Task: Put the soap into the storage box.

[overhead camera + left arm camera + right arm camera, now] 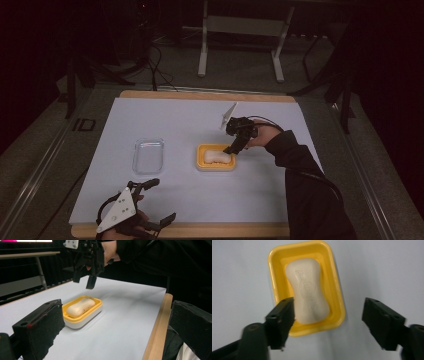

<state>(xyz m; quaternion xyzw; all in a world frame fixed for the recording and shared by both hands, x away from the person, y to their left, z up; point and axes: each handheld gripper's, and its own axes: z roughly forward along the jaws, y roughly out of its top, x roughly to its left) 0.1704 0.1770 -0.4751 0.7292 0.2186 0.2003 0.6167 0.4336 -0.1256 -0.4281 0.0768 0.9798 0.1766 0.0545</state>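
A cream bar of soap (216, 157) (80, 307) (308, 290) lies in a yellow soap dish (201, 165) (85, 318) (272, 270) near the middle of the white sheet. My right gripper (234, 148) (83, 283) (329, 307) hangs just above the dish's right end. It points down, its jaws are open, and nothing is between them. My left gripper (162, 201) (117, 312) rests at the near left edge of the table, open and empty, facing the dish.
A clear plastic tray (148, 156) lies left of the dish. The white sheet (165, 115) covers a wooden board (157, 335). Beyond the table's far side stand a white metal frame (202, 50) and cables on the floor.
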